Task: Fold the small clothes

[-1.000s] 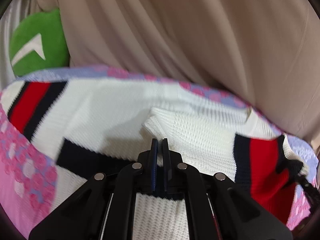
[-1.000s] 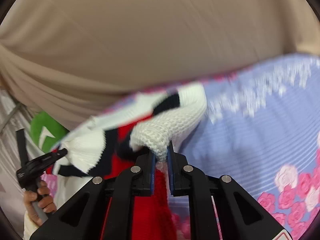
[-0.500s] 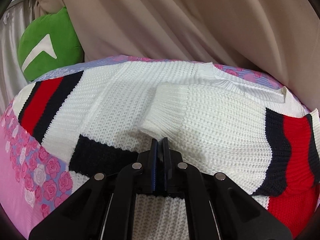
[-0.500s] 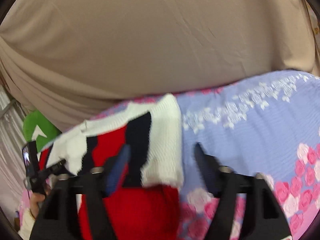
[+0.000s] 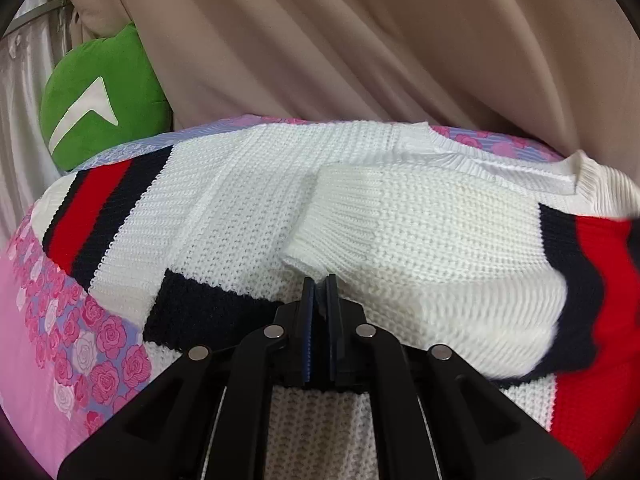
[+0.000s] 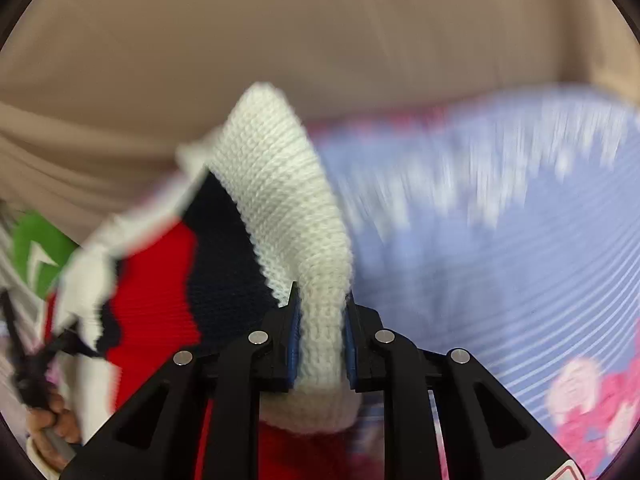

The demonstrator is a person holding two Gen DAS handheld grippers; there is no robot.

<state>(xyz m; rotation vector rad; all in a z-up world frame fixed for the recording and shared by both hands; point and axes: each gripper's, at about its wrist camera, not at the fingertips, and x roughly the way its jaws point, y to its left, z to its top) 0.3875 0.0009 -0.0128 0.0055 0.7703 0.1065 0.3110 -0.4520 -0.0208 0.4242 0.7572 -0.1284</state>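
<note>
Right gripper [image 6: 320, 312] reclosing on sweater [image 5: 260, 208] edge, lifted upright.

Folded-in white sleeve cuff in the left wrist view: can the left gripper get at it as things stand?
Probably yes. The cuff lies on top of the sweater just ahead of the left gripper, with nothing covering it. But the jaws are shut with nothing visible between them, so they would have to open first.

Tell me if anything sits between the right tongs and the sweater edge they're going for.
Nothing does. The right tongs are closing with a fold of the white knit edge of the sweater already between the blue pads. The floral bedspread beside it shows nothing else, though that part is blurred.
</note>
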